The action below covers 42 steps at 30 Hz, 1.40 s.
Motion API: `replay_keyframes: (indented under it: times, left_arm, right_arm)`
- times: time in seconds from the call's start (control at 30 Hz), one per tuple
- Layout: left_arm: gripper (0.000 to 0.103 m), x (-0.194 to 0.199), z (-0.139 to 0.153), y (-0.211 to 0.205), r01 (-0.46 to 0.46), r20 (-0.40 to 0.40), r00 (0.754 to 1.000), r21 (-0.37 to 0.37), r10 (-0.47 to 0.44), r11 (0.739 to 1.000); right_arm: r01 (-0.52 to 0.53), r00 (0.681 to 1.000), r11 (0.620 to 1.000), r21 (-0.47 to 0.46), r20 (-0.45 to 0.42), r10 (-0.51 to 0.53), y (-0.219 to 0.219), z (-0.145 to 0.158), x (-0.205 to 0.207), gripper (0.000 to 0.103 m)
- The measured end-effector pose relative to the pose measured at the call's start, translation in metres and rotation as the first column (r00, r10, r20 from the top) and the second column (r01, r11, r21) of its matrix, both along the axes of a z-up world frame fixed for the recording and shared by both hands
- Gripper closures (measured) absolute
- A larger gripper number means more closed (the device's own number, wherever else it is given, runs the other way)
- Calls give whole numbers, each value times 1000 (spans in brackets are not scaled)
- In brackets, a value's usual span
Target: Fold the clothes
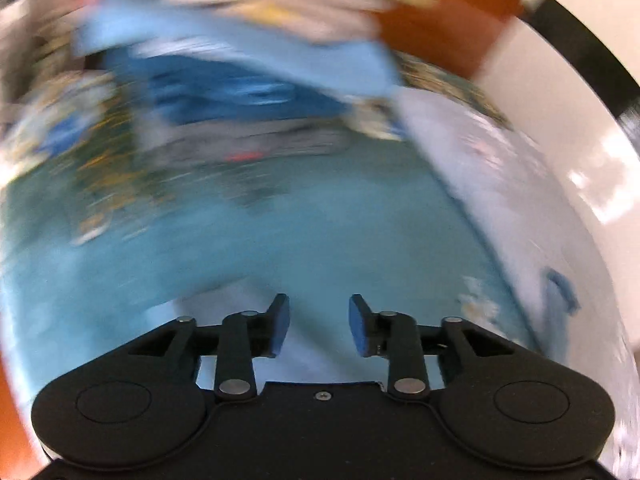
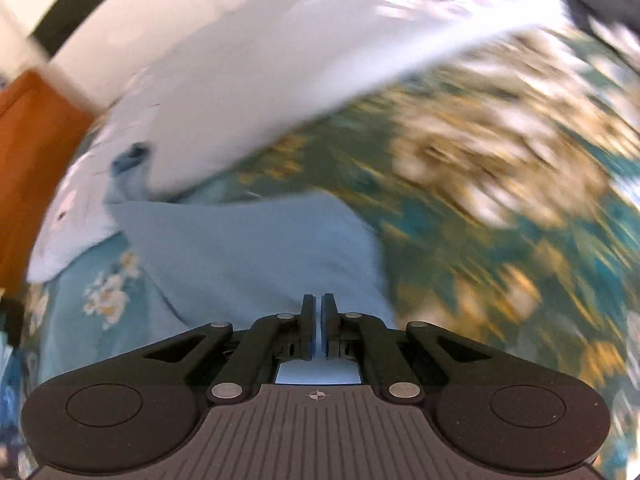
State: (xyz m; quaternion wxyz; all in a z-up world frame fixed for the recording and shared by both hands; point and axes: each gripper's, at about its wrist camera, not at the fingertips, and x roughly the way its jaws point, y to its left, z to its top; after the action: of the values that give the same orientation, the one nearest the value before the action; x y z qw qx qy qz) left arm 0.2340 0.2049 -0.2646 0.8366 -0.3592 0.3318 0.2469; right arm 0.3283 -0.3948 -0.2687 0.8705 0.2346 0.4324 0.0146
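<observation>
A light blue garment (image 2: 248,248) lies on a floral teal bedspread (image 2: 460,208), and my right gripper (image 2: 319,312) is shut on its near edge, with a sliver of blue cloth showing between the pads. In the left wrist view the same pale blue cloth (image 1: 280,240) spreads under my left gripper (image 1: 319,320), which stands open with nothing between its blue pads (image 1: 282,328). Further back there is a blurred heap of clothes (image 1: 240,60): light blue, darker blue and grey pieces. Both views are smeared by motion.
A white pillow or sheet (image 2: 260,72) lies along the far side of the bed, with a small blue item (image 2: 130,158) by its edge. An orange-brown wooden surface (image 2: 28,168) stands at the left; it also shows at upper right as wood (image 1: 448,28).
</observation>
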Motion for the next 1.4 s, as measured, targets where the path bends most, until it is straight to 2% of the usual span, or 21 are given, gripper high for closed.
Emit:
replay_keyframes:
  times: [0.03,0.1,0.13,0.27,0.33,0.43,0.47,0.53,0.67,0.77,0.8,0.83,0.87,0.9,1.03,1.2,1.27,1.4]
  left_arm:
    - [60,21,5,-7,56,9,998,22,-56,998]
    - [57,63,10,-24,145,32,989,54,-147,988]
    - [54,86,9,-32,182,46,982,38,-184,982]
    - [53,188,-4,-67,315,89,946,-13,-313,949]
    - [50,239,-8,-91,398,93,914,-4,-395,918]
    - [46,301,-19,-124,519,75,851,21,-519,855]
    - [45,320,-23,-134,545,67,836,17,-544,839]
    - [44,349,-33,-148,568,57,822,-13,-566,823]
    - [45,379,-49,-172,576,69,818,-84,-572,813]
    - [50,384,-55,-184,572,97,820,-115,-564,812]
    - [55,383,-55,-186,574,121,819,-129,-562,809]
    - [71,381,-54,-189,573,136,819,-139,-557,808]
    - [94,380,-54,-190,566,141,824,-140,-549,813]
    - [103,379,-53,-191,555,152,830,-143,-536,820]
    - [103,359,-41,-182,514,256,847,-178,-465,839]
    - [103,293,-4,-163,489,360,836,-145,-415,860]
    - [103,255,9,-152,455,381,844,-131,-379,881]
    - [103,176,37,-139,385,359,870,-67,-338,920]
  right_arm:
    - [-32,999,999,-12,8,32,11,3,11,97]
    - [-114,993,992,-47,6,114,35,3,42,92]
    - [-155,988,986,-64,3,155,47,3,57,88]
    - [-264,964,959,-98,-11,264,89,-6,103,87]
    - [-303,952,944,-130,-9,305,106,-7,118,85]
    - [-340,938,924,-176,0,346,124,-10,137,78]
    - [-342,938,923,-178,1,347,126,-11,143,77]
    - [-348,935,921,-177,4,354,128,-12,149,76]
    - [-374,924,902,-213,-2,383,128,-15,155,74]
    - [-370,926,902,-224,-10,377,122,-15,155,73]
    - [-365,928,903,-224,-12,372,120,-15,155,73]
    - [-361,930,906,-221,-11,368,119,-15,154,73]
    - [-357,932,909,-216,-10,363,118,-14,152,73]
    - [-353,933,911,-212,-8,359,117,-13,149,73]
    - [-335,940,922,-195,-2,342,113,-11,141,73]
    - [-313,948,933,-174,6,319,108,-7,131,73]
    - [-313,948,936,-159,10,318,110,-5,124,73]
    - [-334,941,933,-132,16,339,122,-2,109,73]
